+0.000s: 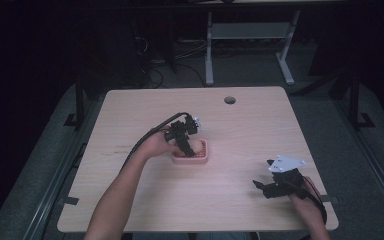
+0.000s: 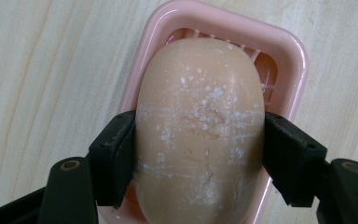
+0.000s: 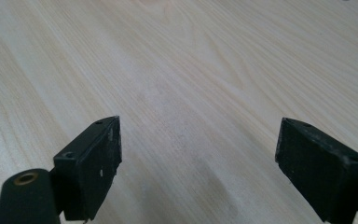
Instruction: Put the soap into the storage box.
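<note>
A peach-coloured bar of soap (image 2: 200, 130) with white flecks lies over a pink soap dish (image 2: 289, 51). My left gripper (image 2: 199, 149) is shut on the soap, one black jaw pressed against each long side. From above, the dish (image 1: 202, 159) sits near the middle of the table with the left gripper (image 1: 185, 145) over it and the soap (image 1: 196, 147) showing between hand and dish. My right gripper (image 1: 266, 181) rests near the table's front right, open, and in its own view the right gripper (image 3: 198, 154) has only bare wood between its jaws.
The light wooden table (image 1: 130, 200) has a round cable hole (image 1: 230, 100) near its far edge. A black cable (image 1: 150, 134) trails from the left gripper. Desk legs (image 1: 209, 50) and cables stand on the dark floor beyond the table.
</note>
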A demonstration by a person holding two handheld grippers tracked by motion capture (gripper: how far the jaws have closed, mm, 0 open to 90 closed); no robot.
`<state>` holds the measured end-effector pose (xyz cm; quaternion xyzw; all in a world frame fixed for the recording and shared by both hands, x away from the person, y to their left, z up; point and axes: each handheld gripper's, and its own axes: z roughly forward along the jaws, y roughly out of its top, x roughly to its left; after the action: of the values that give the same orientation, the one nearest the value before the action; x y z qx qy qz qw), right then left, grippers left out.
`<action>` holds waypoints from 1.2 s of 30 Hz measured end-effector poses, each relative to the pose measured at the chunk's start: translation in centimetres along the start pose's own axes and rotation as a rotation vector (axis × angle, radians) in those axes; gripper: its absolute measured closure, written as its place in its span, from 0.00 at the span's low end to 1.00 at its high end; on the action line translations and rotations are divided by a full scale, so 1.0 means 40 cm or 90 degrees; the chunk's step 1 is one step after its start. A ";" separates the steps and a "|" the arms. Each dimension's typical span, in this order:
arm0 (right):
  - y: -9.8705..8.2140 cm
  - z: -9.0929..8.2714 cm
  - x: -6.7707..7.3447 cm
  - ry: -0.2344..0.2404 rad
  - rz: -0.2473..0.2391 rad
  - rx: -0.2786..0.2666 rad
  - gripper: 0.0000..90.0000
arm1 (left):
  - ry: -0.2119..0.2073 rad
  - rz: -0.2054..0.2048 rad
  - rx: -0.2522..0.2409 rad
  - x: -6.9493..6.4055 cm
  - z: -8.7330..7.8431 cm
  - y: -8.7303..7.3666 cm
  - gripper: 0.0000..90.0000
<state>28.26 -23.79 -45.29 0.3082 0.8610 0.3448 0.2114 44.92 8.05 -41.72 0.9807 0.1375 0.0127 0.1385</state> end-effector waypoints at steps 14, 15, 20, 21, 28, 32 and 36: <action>0.001 0.000 0.001 0.000 0.000 0.000 0.15 | -0.003 0.007 -0.030 -0.009 -0.036 -0.002 0.33; 0.001 0.000 0.001 0.000 0.000 0.000 0.15 | -0.004 0.007 -0.028 -0.011 -0.038 -0.003 0.32; 0.001 -0.001 0.000 -0.002 0.002 -0.002 0.15 | -0.003 0.010 -0.035 -0.021 -0.048 -0.004 0.32; 0.001 -0.002 0.000 -0.003 0.001 -0.002 0.15 | 0.001 0.011 -0.037 -0.024 -0.055 -0.006 0.32; 0.001 -0.002 0.000 -0.005 0.002 -0.003 0.15 | 0.003 0.006 -0.039 -0.026 -0.071 -0.019 0.31; 0.002 -0.001 0.001 -0.006 0.002 -0.002 0.15 | 0.009 0.006 -0.046 -0.032 -0.079 -0.028 0.31; 0.001 -0.002 0.001 -0.005 0.003 0.000 0.15 | 0.012 0.001 -0.050 -0.040 -0.078 -0.039 0.31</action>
<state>28.20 -23.75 -45.20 0.3112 0.8595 0.3443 0.2141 42.78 9.91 -39.15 0.9745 0.1374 0.0271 0.1755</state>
